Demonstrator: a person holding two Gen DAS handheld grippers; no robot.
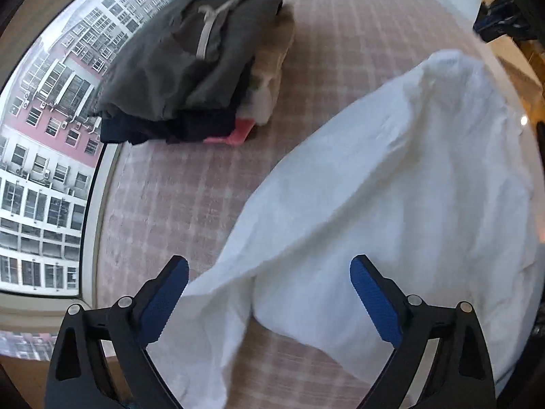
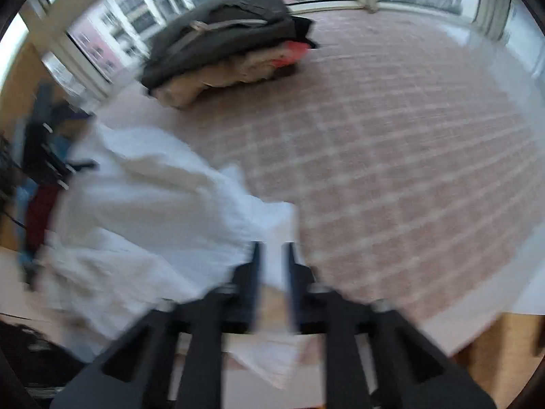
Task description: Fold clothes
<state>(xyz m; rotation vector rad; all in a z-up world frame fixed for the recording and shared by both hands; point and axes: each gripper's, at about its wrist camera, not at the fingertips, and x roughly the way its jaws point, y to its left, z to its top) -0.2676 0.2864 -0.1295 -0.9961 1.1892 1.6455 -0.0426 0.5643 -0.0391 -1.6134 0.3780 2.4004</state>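
A white garment (image 1: 391,184) lies crumpled on the pink checked bed cover (image 1: 190,184), spreading to the right. My left gripper (image 1: 269,266) stands open over its near edge, blue pads (image 1: 163,303) wide apart, with a flap of the cloth between the fingers but not pinched. In the blurred right wrist view the same white garment (image 2: 143,204) lies at the left. My right gripper (image 2: 272,248) is shut on a corner of it, the narrow jaws close together with white cloth between them.
A stack of folded clothes (image 1: 197,58), dark grey on top with beige, black and pink below, sits near the window (image 1: 44,156); the folded stack (image 2: 228,44) is at the far side in the right wrist view. Dark items (image 2: 44,156) lie beyond the bed's left edge.
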